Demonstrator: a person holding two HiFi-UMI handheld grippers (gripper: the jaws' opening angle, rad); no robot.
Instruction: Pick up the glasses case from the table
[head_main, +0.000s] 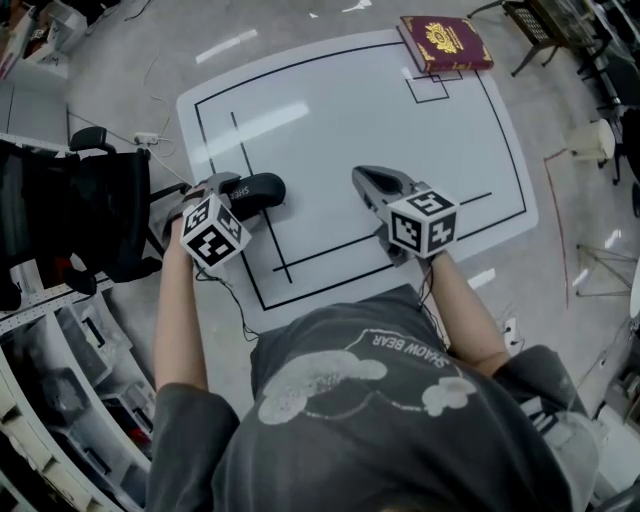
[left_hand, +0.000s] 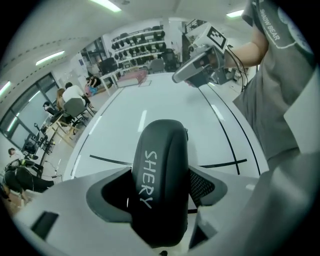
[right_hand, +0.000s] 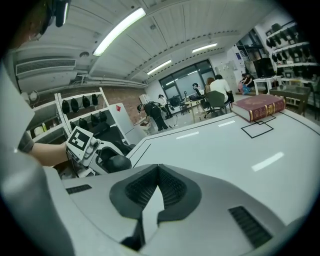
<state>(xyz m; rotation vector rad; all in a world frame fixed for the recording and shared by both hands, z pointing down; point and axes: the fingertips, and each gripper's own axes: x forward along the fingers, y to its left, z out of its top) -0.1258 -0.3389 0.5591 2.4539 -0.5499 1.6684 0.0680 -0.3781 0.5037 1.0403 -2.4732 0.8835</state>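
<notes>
A white table (head_main: 330, 90) marked with black lines stands on a pale grey, glossy floor (head_main: 120, 60) — a white power strip (head_main: 146, 138) and its cable lie on that floor just beside the table's left edge. Long strip lights (right_hand: 119, 29) run along a ribbed white ceiling (right_hand: 200, 20). Large dark-framed windows (right_hand: 187, 80) take up the far wall, and open white shelves (left_hand: 137, 42) carry rows of dark items. White racks (head_main: 45, 400) fill the lower left of the head view.
</notes>
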